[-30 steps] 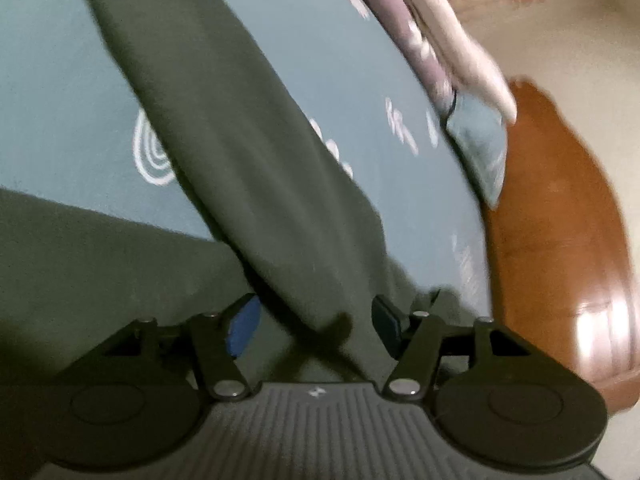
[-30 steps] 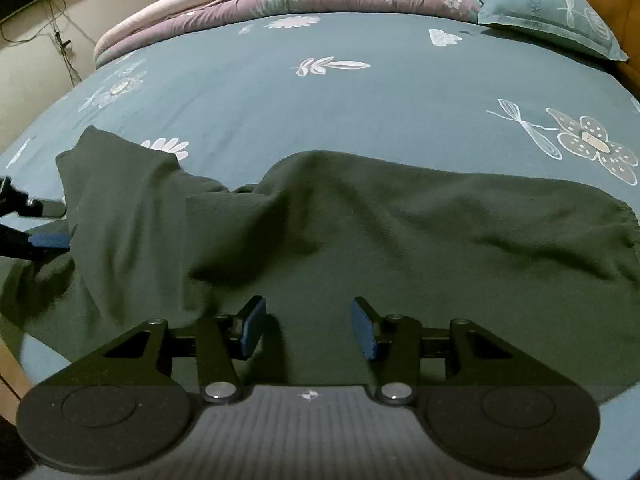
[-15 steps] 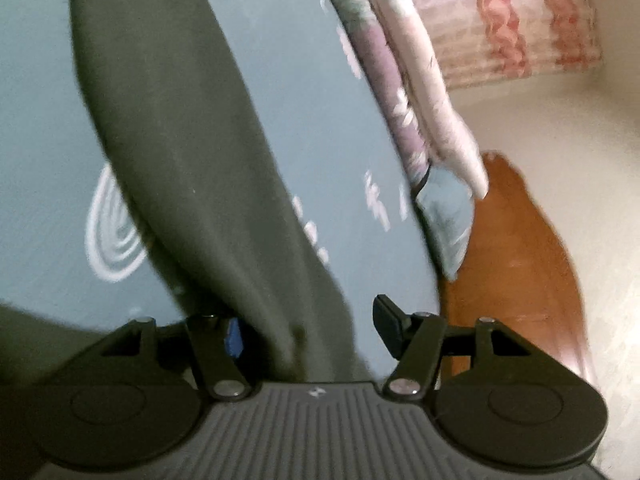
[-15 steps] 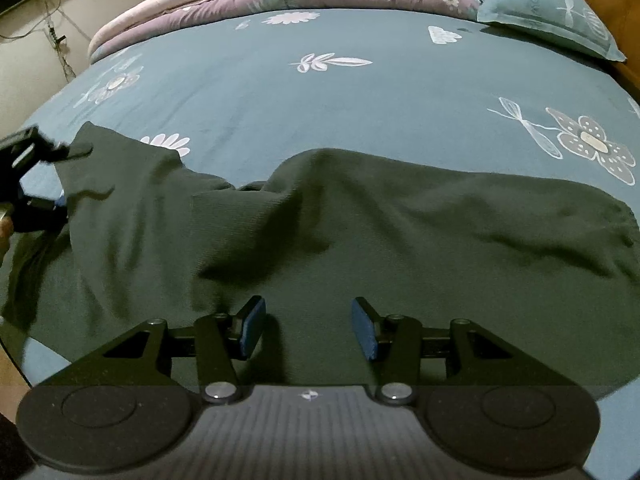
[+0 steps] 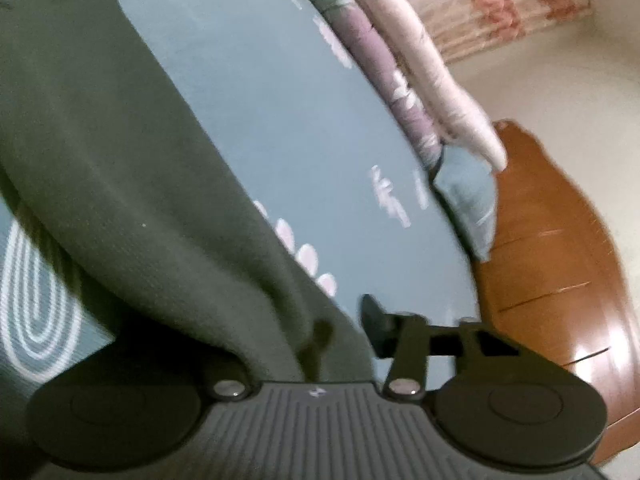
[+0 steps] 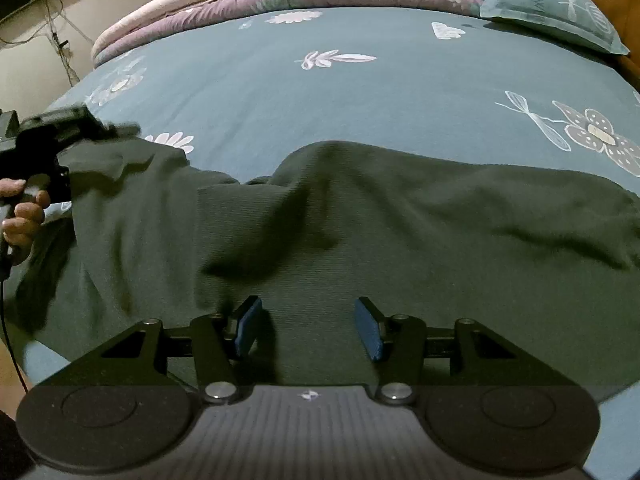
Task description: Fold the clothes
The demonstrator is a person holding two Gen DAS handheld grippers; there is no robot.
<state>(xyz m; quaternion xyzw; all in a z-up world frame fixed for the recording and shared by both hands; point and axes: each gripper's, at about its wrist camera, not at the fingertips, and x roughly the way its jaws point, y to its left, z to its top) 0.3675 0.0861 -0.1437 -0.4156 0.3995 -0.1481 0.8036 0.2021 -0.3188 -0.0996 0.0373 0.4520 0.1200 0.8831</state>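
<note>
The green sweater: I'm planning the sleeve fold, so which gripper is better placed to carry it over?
Left. The left gripper has jaws closing with sleeve cloth between them; the right gripper hovers open above the green sweater.

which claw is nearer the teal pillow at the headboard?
Right, as far as the views show. The right claw hovers over the green garment at the foot edge; the pillow lies at the far right corner. The left claw works the garment's far left end.
</note>
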